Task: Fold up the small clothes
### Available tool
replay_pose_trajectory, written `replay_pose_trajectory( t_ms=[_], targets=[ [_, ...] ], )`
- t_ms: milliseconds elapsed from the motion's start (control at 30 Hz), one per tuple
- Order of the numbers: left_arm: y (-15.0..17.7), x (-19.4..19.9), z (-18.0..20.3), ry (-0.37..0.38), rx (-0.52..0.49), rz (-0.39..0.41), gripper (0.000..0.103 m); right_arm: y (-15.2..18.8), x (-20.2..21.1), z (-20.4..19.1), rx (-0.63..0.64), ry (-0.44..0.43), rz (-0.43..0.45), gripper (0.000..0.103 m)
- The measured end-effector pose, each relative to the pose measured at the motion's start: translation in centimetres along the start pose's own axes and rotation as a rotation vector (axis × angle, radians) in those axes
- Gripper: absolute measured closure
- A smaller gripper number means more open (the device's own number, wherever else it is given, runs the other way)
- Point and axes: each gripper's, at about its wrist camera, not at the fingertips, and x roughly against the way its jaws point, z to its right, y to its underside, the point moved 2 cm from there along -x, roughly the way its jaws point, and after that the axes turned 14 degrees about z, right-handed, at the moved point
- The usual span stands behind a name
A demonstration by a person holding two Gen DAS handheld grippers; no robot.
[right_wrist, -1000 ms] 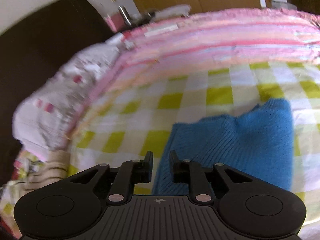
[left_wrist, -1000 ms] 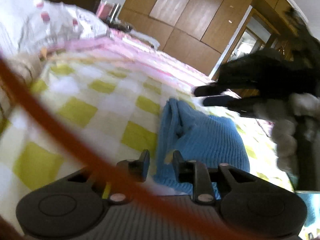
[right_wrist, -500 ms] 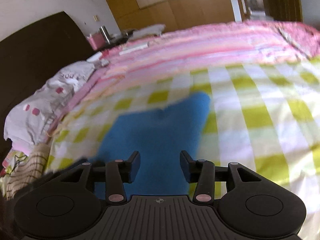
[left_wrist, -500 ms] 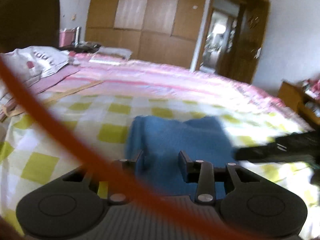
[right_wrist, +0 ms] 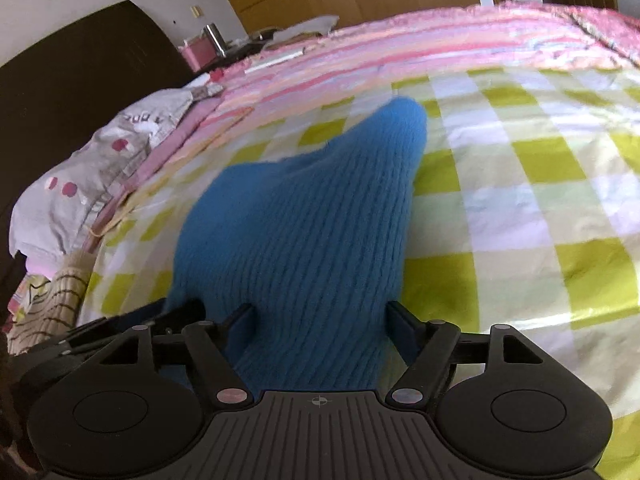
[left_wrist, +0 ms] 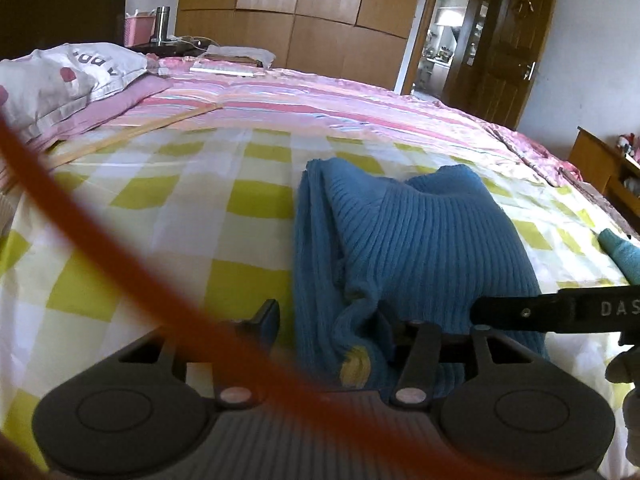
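Yellow-green and white checks are covering the near half of the bed, on a thin cloth (left_wrist: 168, 216) that is lying over a pink striped quilt (left_wrist: 320, 100) stretching away toward the far side. A blue ribbed knit garment (left_wrist: 420, 240) is lying bunched on the checked cloth, folded over itself with a thick fold running along its left edge in the left wrist view. The left gripper (left_wrist: 332, 320) is hovering low over the garment's near end; its jaws are opening, the knit is sitting between them, and the pads are not pressing on it. The right gripper (right_wrist: 318, 316) is also opening, with the garment's near end lying in the gap and the fingers standing clear on either side. In the left view the right gripper is reaching in from the right edge as a dark bar above the knit.

A grey pillow with pink spots (left_wrist: 68, 76) is resting at the head of the bed, against a dark headboard (right_wrist: 80, 72). Wooden wardrobe doors (left_wrist: 312, 12) are lining the far wall, a doorway (left_wrist: 448, 36) is standing open beside them, and a metal flask (left_wrist: 161, 24) is standing on a bedside surface. An orange cable (left_wrist: 80, 216) is crossing the left view, blurred.
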Motion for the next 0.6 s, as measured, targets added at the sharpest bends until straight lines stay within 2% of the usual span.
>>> replay_pose_trajectory(
  t_ms=[100,267,333,600],
  targets=[
    [0.2,-0.1,0.6,0.002,-0.022,-0.010,0.046,0.1,0.2,-0.1,0.008,0.002,0.000,0.037],
    [0.5,0.2,0.8,0.044,0.030,-0.049,0.055,-0.2,0.6,-0.1,0.047,-0.004,-0.030,0.061],
    [0.6,0.5,1.3,0.052,0.034,-0.062,0.058,-0.3,1.0,0.0,0.054,-0.012,-0.040,0.065],
    [2.2,3.9,5.1,0.109,-0.004,-0.120,0.059,0.6,4.8,1.1,0.102,-0.007,-0.088,0.069]
  ],
)
